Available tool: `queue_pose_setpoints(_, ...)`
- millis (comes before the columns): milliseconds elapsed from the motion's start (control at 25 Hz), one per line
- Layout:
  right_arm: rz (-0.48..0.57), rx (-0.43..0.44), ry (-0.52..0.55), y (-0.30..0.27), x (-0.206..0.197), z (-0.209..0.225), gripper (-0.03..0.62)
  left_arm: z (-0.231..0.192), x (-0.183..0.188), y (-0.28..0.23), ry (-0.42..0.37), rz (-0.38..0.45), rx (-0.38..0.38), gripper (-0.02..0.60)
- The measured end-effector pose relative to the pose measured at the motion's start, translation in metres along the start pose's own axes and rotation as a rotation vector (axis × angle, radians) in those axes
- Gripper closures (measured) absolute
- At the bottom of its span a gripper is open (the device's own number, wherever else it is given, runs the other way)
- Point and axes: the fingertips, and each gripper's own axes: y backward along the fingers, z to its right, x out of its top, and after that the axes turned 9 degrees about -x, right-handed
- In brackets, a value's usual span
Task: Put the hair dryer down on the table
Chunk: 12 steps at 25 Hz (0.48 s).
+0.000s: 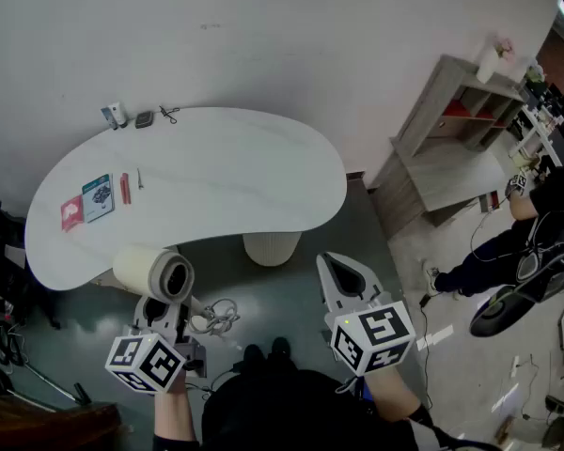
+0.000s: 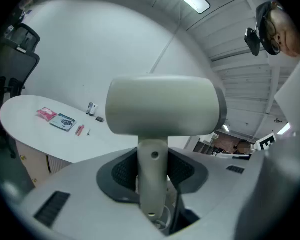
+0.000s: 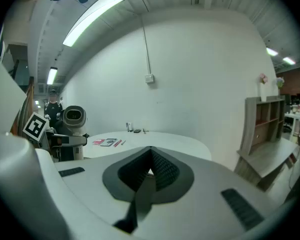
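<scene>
Head view: at lower left the left gripper (image 1: 169,310) pinches the dryer (image 1: 156,272) by its handle, in the air at the near edge of the table (image 1: 226,172). It should go forward over bare tabletop and come low before release. The cord (image 1: 221,318) drops out of sight below.

Left gripper view: pads (image 2: 122,171) clamp the handle, and the barrel blocks the tabletop beyond.

Right gripper view: the right gripper (image 3: 149,171) is pressed together, empty.

The cream hair dryer (image 2: 162,106) stood upright, its handle clamped between the fingers (image 2: 121,173) of the left gripper (image 2: 152,171), with its barrel level above the fingertips. The white table (image 2: 35,129) lay beyond them, lower and to the left.
</scene>
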Motion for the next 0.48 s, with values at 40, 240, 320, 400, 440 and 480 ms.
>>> queue_pose_setpoints(40, -0.004, -0.001, -0.002, -0.001, -0.001, 0.002, 0.592, 0.001, -0.001, -0.001, -0.005, -0.005, -0.001, 0.422)
queue_pose_setpoints(240, -0.013, 0.001, -0.010, -0.002, -0.006, 0.009, 0.592, 0.006, -0.005, -0.007, -0.012, -0.018, -0.001, 0.422)
queue_pose_setpoints(320, -0.017, -0.002, -0.011, -0.001, -0.006, 0.012, 0.592, 0.008, -0.008, -0.008, -0.004, -0.017, 0.000, 0.422)
queue_pose_setpoints(400, -0.018, -0.003, -0.011, -0.001, -0.008, 0.016, 0.592, 0.010, -0.010, -0.009, 0.005, -0.014, 0.000, 0.422)
queue_pose_setpoints(440, -0.018, -0.002, -0.011, 0.000, -0.008, 0.018, 0.592, 0.010, -0.011, -0.009, 0.008, -0.013, 0.001, 0.422)
queue_pose_setpoints(480, -0.020, 0.000, -0.012, 0.000, -0.009, 0.019, 0.592, 0.011, -0.011, -0.009, 0.009, -0.012, 0.002, 0.422)
